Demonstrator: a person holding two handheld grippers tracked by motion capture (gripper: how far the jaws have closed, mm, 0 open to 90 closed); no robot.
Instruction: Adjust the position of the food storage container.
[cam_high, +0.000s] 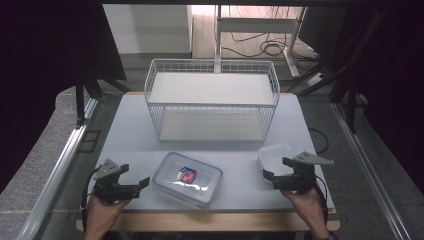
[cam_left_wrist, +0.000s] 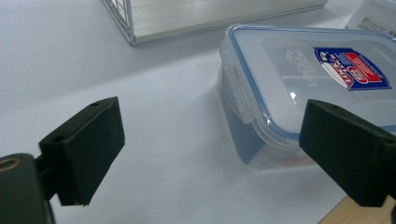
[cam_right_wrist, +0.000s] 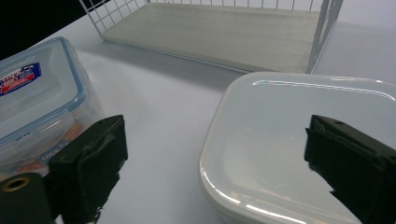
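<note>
A clear lidded food box with a blue seal and a red-and-blue label (cam_high: 187, 178) (cam_left_wrist: 308, 79) (cam_right_wrist: 32, 93) lies at the table's front middle. A smaller white lidded container (cam_high: 274, 156) (cam_right_wrist: 289, 144) sits at the front right. My left gripper (cam_high: 131, 180) (cam_left_wrist: 212, 149) is open just left of the clear box, its jaws empty, the right jaw in front of the box's corner. My right gripper (cam_high: 274, 169) (cam_right_wrist: 215, 168) is open at the white container's near edge, nothing pressed between its jaws.
A white wire shelf rack (cam_high: 211, 100) (cam_left_wrist: 187, 18) (cam_right_wrist: 219, 32) with two pale boards stands at the back middle of the grey table (cam_high: 130, 135). The wooden front edge (cam_high: 210, 220) runs below both hands. Cables and metal frame legs lie on the floor beyond.
</note>
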